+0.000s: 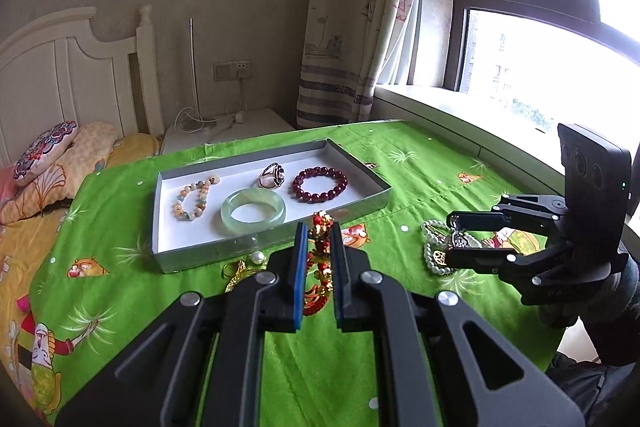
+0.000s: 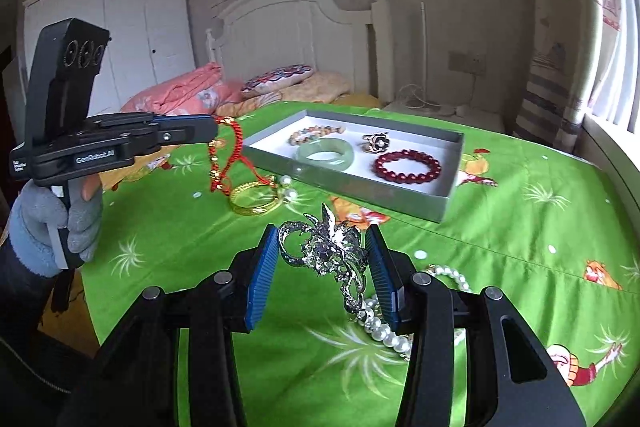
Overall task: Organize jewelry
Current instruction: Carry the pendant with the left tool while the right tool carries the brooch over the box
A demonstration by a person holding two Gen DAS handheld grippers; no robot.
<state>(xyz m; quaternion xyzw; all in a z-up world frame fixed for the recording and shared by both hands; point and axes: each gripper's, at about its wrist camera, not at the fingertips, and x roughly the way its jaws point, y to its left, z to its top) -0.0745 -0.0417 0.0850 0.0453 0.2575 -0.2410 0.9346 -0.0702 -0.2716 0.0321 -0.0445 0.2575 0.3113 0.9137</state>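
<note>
My left gripper [image 1: 319, 231] is shut on a red-and-gold cord bracelet [image 1: 320, 259], which hangs above the green cloth just in front of the grey tray [image 1: 200, 259]. The right wrist view shows the same bracelet [image 2: 224, 163] dangling from that gripper [image 2: 214, 131]. The tray holds a pastel bead bracelet [image 1: 192, 199], a jade bangle [image 1: 253, 215], a flower ring [image 1: 274, 175] and a dark red bead bracelet [image 1: 320, 183]. My right gripper [image 2: 323, 233] has its pads closed on a silver brooch [image 2: 328, 247], low over a pearl necklace [image 2: 384, 327].
A gold bangle [image 2: 254, 201] and pearl earrings [image 2: 286, 187] lie on the green cloth [image 2: 520, 227] in front of the tray. A bed with pillows [image 1: 44, 151] stands to the left, a window ledge [image 1: 460, 111] to the right, a nightstand [image 1: 224, 127] behind.
</note>
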